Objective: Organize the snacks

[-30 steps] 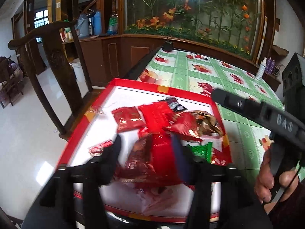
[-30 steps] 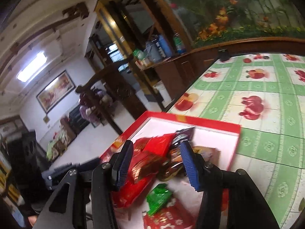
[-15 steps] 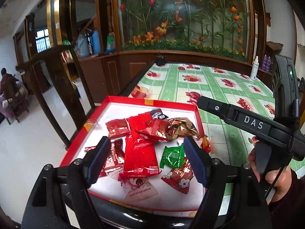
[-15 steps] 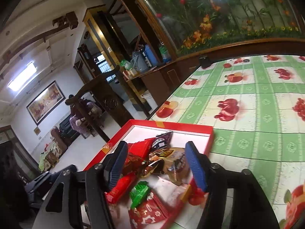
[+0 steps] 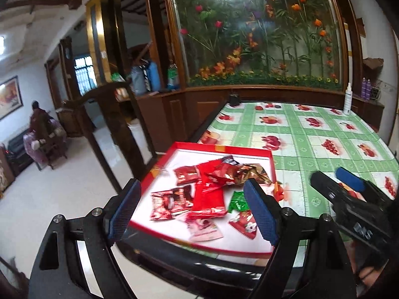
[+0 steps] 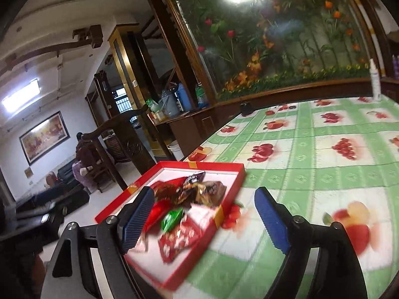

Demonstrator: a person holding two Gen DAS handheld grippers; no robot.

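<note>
My left gripper (image 5: 192,209) hangs wide and empty, with nothing between its jaws; my right gripper (image 6: 207,221) is opening, also empty. Dead ahead at twelve o'clock of the left sits the red tray (image 5: 249,150) of snack packets on the green tablecloth (image 5: 311,134), the long red packet (image 5: 208,199) running lengthwise away from me. From the right gripper the tray lies toward ten o'clock, so I judge the left nearer.

The table (image 5: 311,134) wears a green-checked cloth printed with red fruit. A shallow red box (image 5: 219,147) with a white floor sits at its near left corner. A white spray bottle (image 5: 347,99) and a small dark object (image 5: 234,99) stand at the far edge.
</note>
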